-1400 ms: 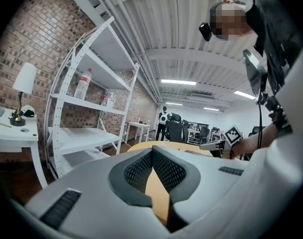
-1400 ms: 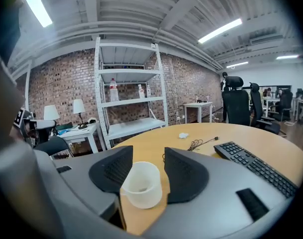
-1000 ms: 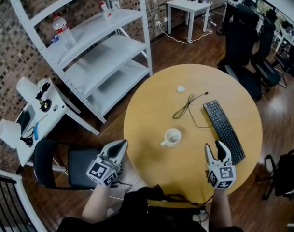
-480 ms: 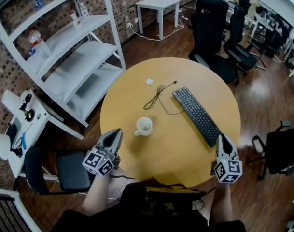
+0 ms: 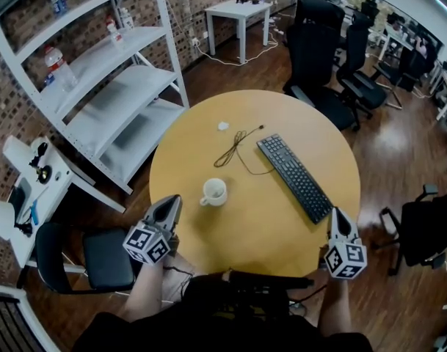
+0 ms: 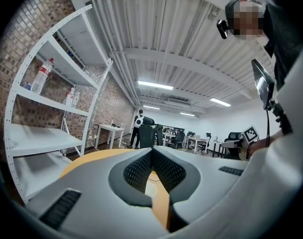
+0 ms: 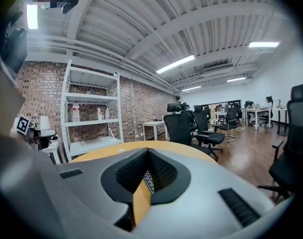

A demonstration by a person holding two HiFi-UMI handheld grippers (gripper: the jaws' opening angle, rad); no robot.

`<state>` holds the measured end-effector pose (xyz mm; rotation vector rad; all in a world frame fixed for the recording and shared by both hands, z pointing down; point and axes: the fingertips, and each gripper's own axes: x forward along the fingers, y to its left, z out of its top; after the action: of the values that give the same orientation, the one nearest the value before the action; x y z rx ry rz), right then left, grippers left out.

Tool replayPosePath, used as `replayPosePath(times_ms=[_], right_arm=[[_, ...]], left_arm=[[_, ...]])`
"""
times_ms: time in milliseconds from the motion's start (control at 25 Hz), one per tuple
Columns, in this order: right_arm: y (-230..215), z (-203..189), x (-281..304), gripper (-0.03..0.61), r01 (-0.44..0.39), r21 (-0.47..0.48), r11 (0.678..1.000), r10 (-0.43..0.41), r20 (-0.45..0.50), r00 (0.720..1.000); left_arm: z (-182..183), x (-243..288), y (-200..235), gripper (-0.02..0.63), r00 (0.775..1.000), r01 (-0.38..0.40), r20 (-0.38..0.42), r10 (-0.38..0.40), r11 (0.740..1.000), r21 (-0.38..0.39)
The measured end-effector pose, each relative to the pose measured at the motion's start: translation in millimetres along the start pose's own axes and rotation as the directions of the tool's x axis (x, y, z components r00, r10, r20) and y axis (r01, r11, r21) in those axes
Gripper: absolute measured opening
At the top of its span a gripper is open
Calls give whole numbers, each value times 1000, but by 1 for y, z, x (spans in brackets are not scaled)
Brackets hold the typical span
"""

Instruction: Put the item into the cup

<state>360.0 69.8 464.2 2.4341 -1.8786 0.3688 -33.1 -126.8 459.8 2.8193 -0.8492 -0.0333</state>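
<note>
A white cup (image 5: 213,191) with a handle stands left of centre on the round wooden table (image 5: 282,226). A small white crumpled item (image 5: 223,125) lies near the table's far edge, beside a thin black cable (image 5: 238,147). My left gripper (image 5: 172,202) hovers at the near left edge of the table, jaws together and holding nothing; in the left gripper view (image 6: 152,152) its tips meet. My right gripper (image 5: 335,213) sits at the near right edge, just past the near end of the keyboard (image 5: 295,177), and is shut and empty (image 7: 147,152).
White metal shelving (image 5: 98,79) with bottles stands to the left of the table. Black office chairs (image 5: 318,42) and a small white table (image 5: 238,9) are beyond it. A dark chair (image 5: 98,259) sits by my left side.
The right gripper's jaws have gone from apart to closed, and it has drawn back from the keyboard's near end to the table edge. My view has shifted, so the table sits further left.
</note>
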Motion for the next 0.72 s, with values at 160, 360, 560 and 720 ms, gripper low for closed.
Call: replayPosePath(times_ms=[160,360,560,720], right_arm=[[3,6,6,9,-11,-10,1000,11,11,1000],[6,6,13,9,-13,-4,1000,13,10,1000],[8,5,17,9,-16,-9,1000,16,2,1000],[6,7,19,8,-9,-13,1000,9,12,1000]], left_arm=[[3,5,2,-6,1000,1,-3,-1,1000,12],[1,8,7,-6,1000,4,-14,-4,1000,26],[-2,13,12,-6,1000,3,-15,-3,1000,19],[-2,17,15,-6,1000,5,-10,-5,1000,19]])
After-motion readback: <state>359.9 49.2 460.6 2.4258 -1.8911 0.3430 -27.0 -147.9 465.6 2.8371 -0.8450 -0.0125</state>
